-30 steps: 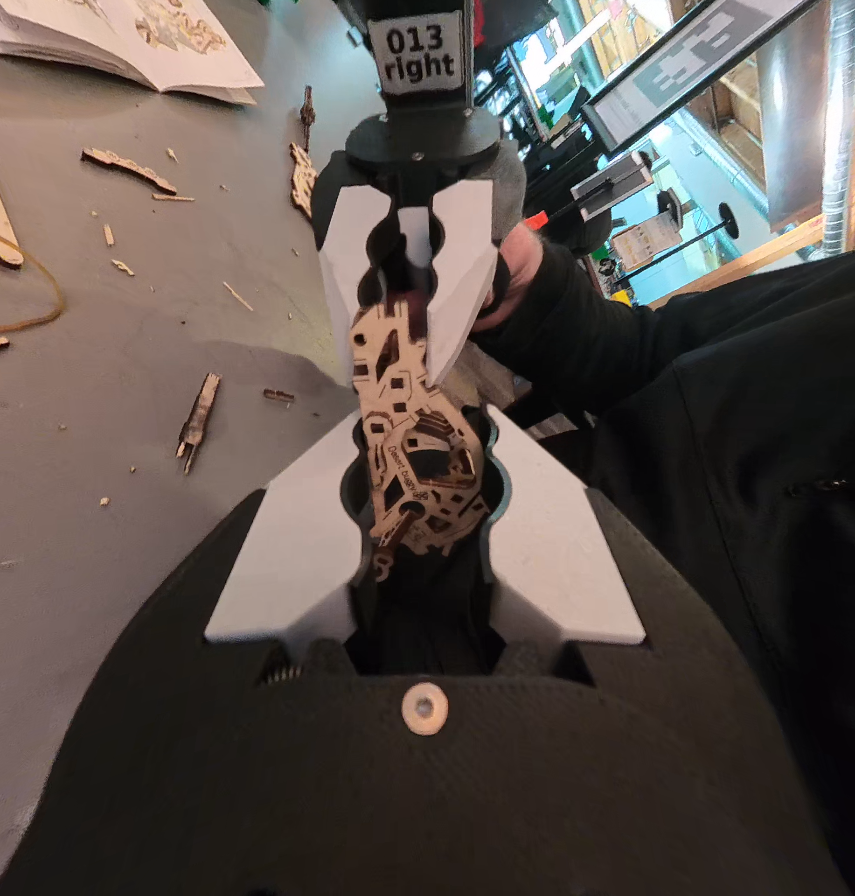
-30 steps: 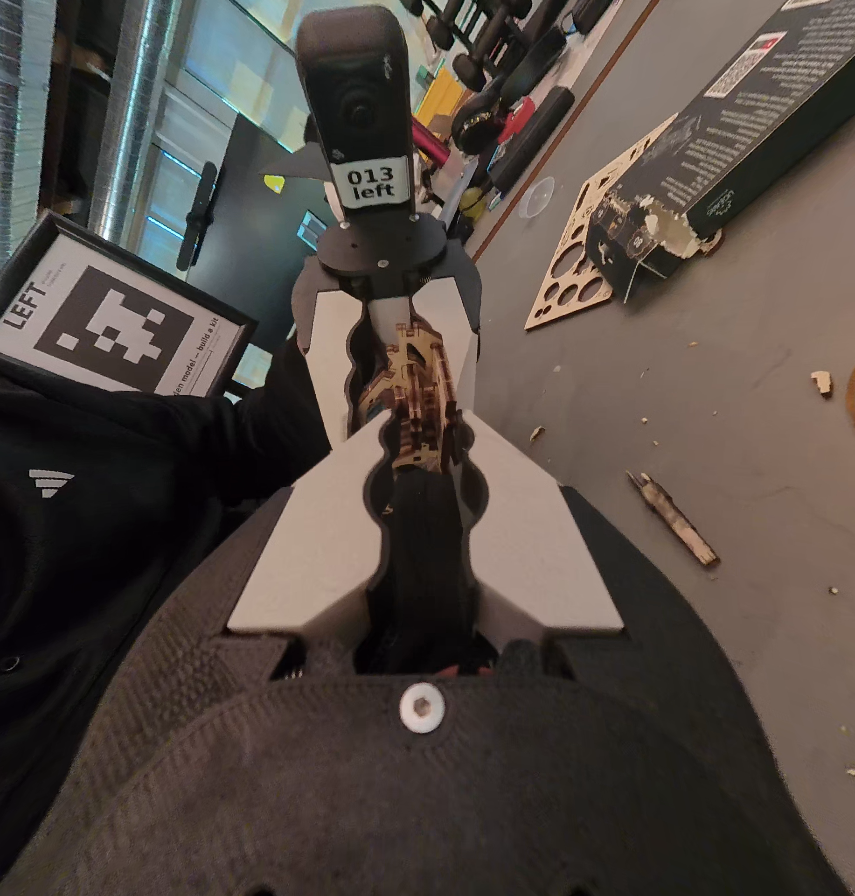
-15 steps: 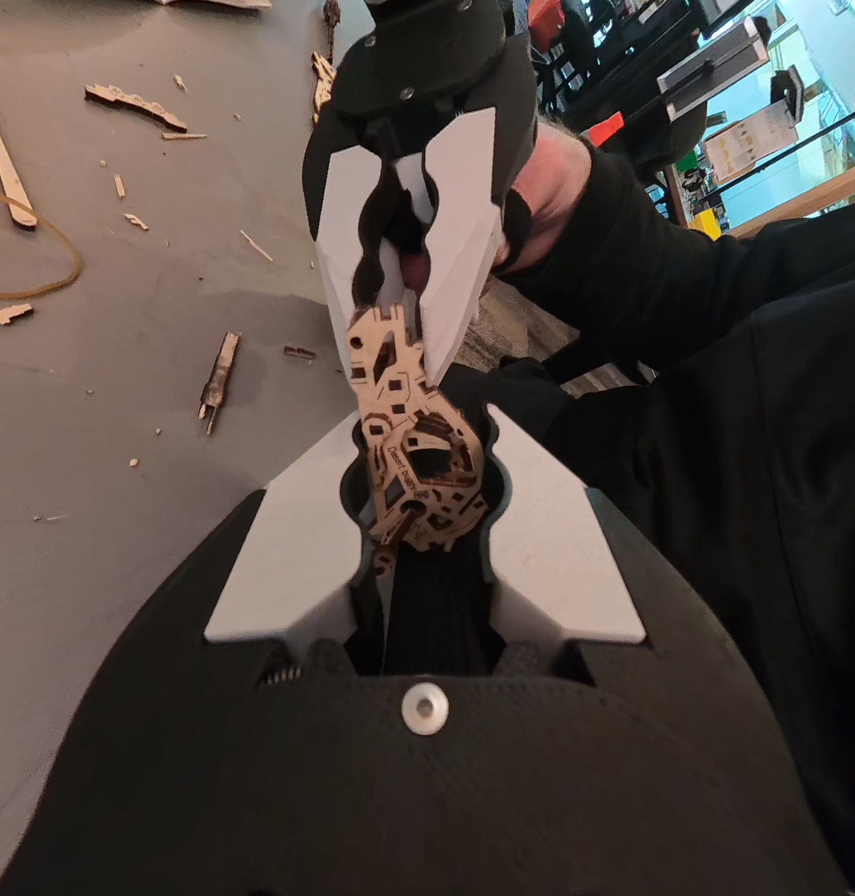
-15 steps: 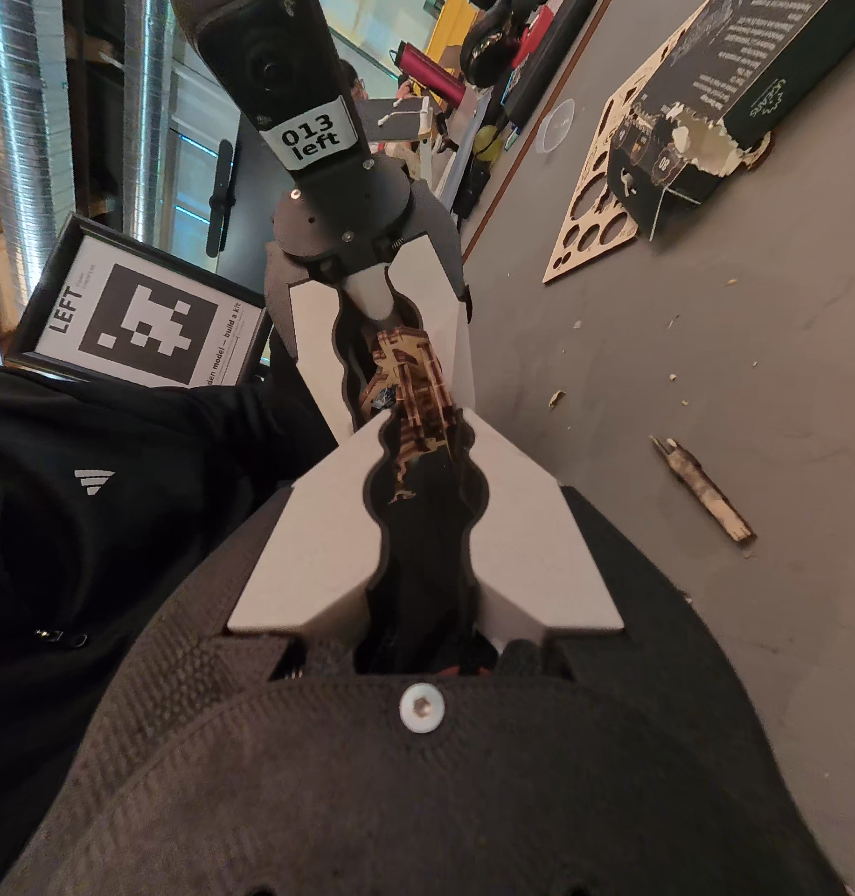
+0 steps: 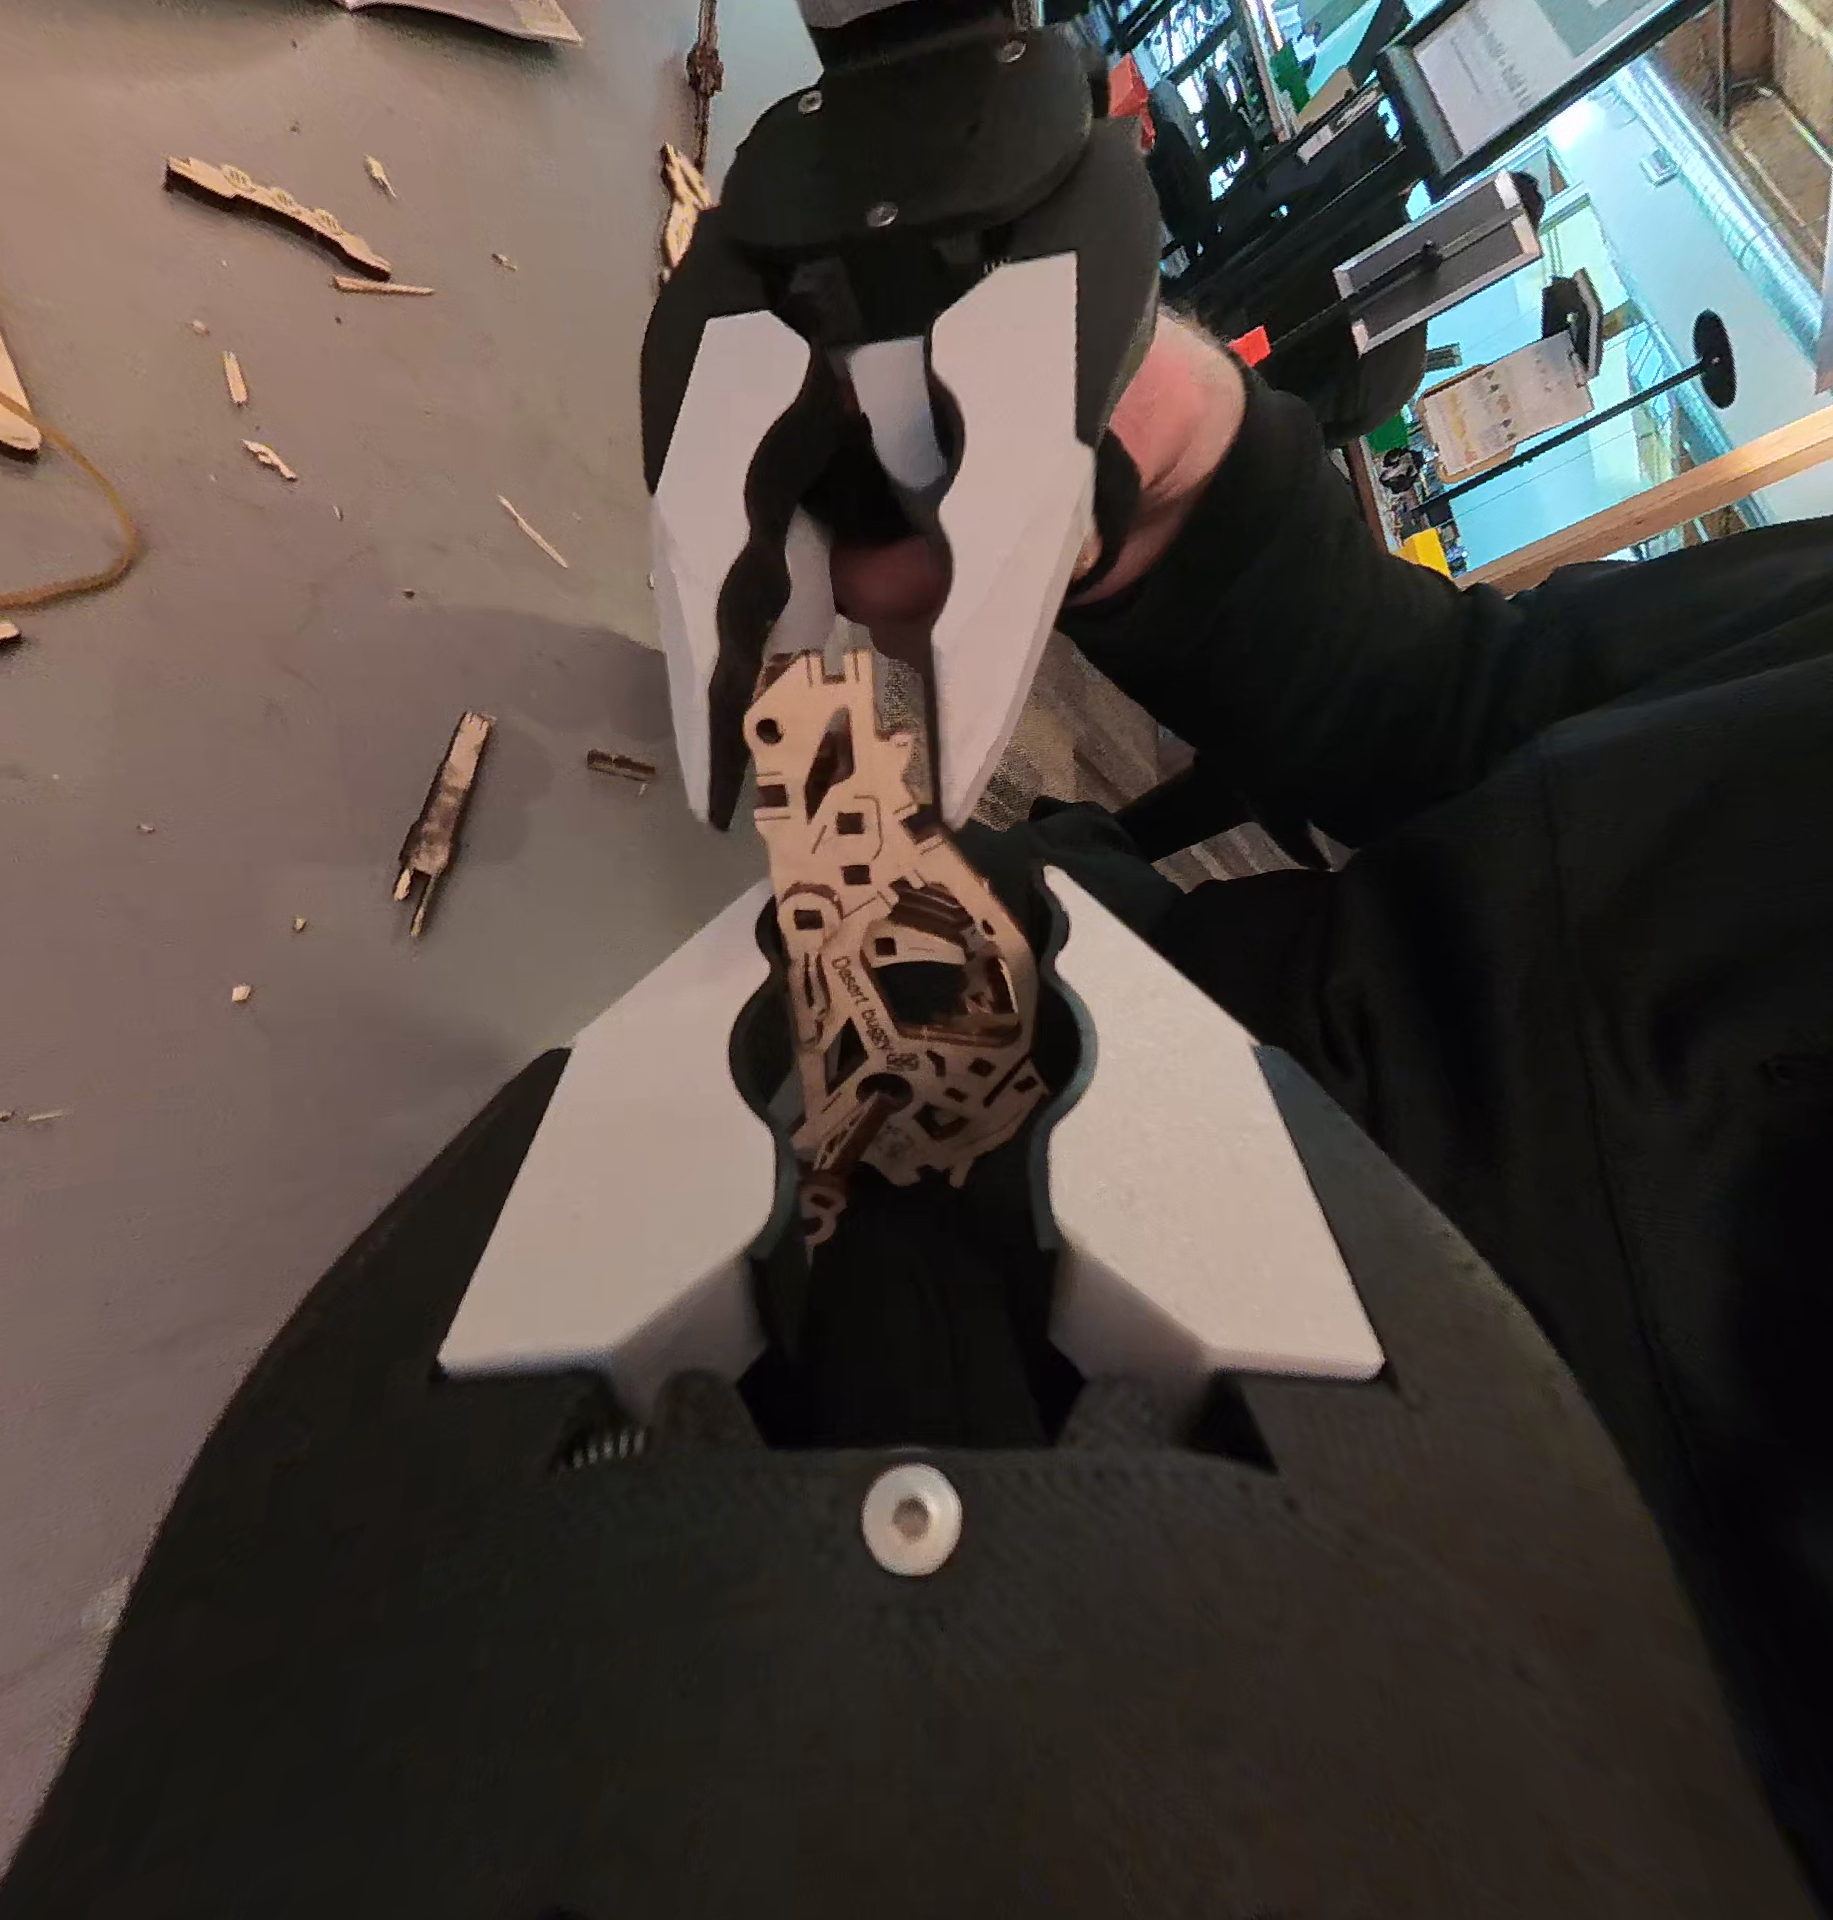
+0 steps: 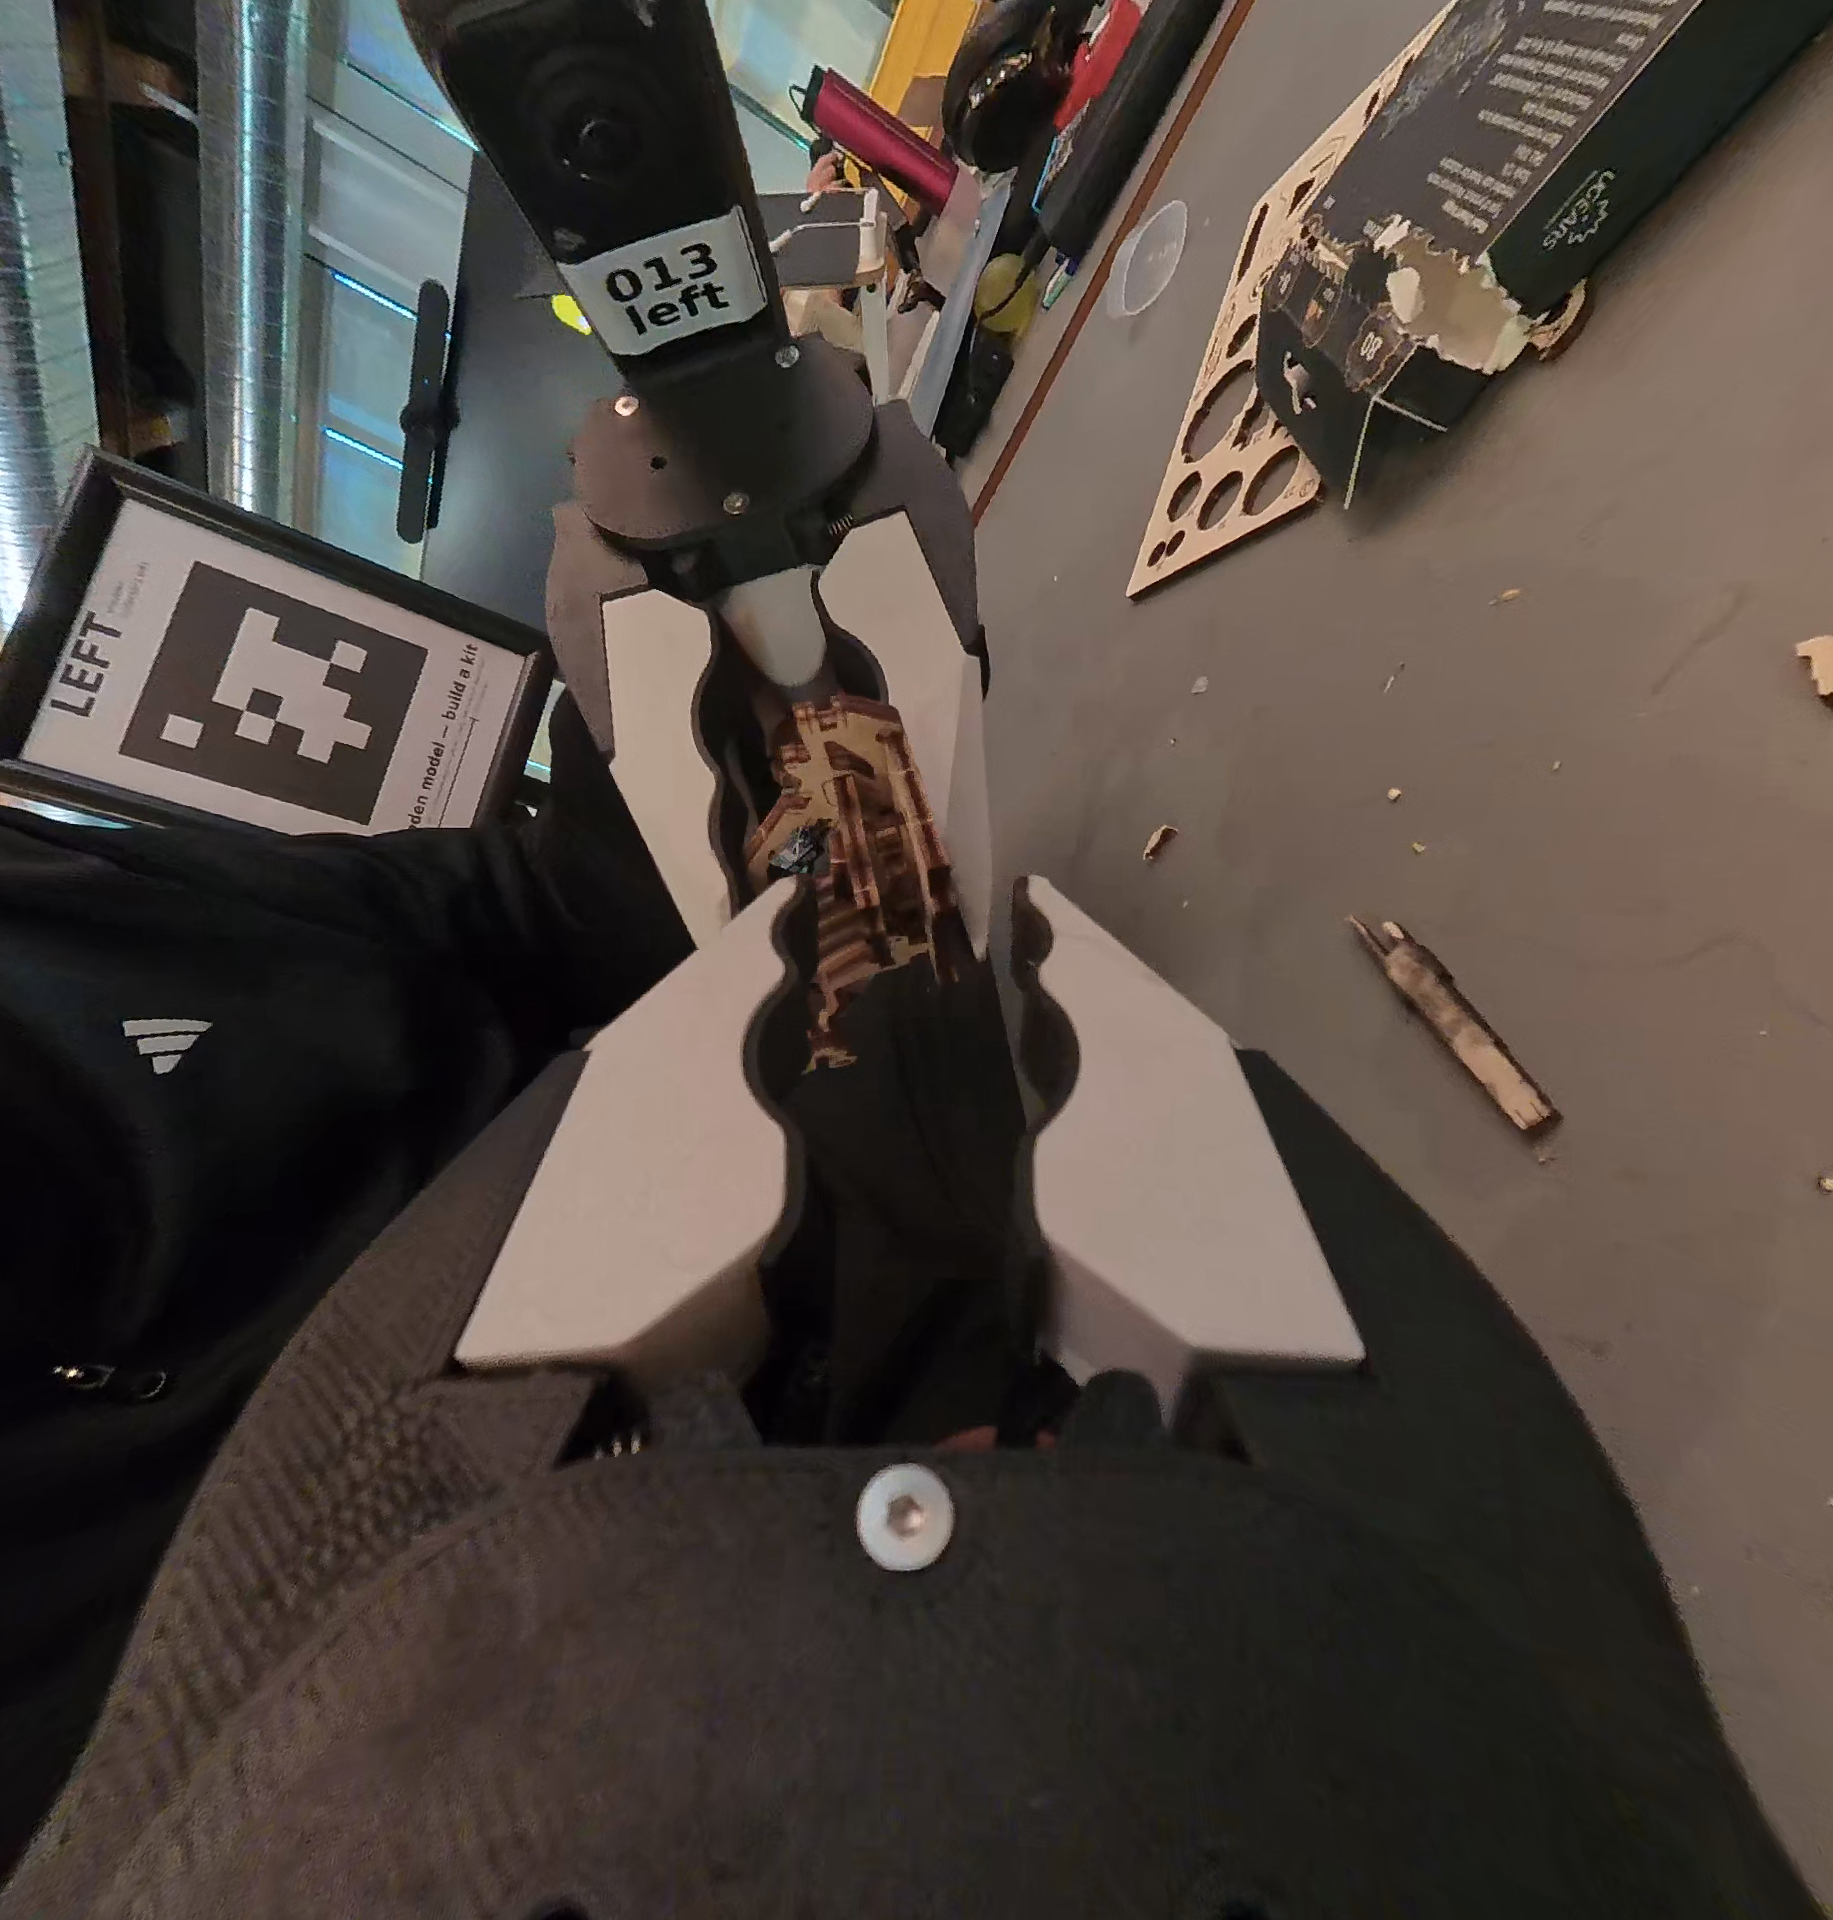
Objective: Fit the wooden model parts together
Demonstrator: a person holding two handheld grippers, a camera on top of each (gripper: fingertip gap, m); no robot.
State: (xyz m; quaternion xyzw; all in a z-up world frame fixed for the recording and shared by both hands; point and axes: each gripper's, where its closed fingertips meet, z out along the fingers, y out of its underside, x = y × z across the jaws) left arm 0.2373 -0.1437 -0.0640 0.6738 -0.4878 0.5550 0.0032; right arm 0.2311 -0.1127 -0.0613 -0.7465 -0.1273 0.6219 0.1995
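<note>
Wooden model point(image 5: 896, 997), a partly built laser-cut assembly, is hanging in mid-air above the table edge, spanning both grippers. Left gripper point(image 5: 907, 1049) is pinching its wider lower end between both fingers. Right gripper point(image 5: 839, 810), facing it from 12 o'clock, has its fingers spread around the narrow upper end; I can't tell whether they are touching the wood.

Progress, my read: several plates and a peg look already slotted together, so it's mid-build. No loose part is sitting in either gripper, so the next piece is not yet picked. Looks like a re-grip or hand-over, not an insertion.

Around it on the grey table point(image 6: 1670, 935): a dark wood strip point(image 5: 444, 800) at 9 o'clock, a notched offcut point(image 5: 278, 213) at 11 o'clock, chips scattered everywhere. In the right wrist view a punched-out sheet point(image 6: 1218, 457) and a dark kit box point(image 6: 1577, 177) are lying at 1 o'clock.

In the way: right fingers are crowding the model's top, and the person's sleeve point(image 5: 1411, 665) is sitting close behind.
</note>
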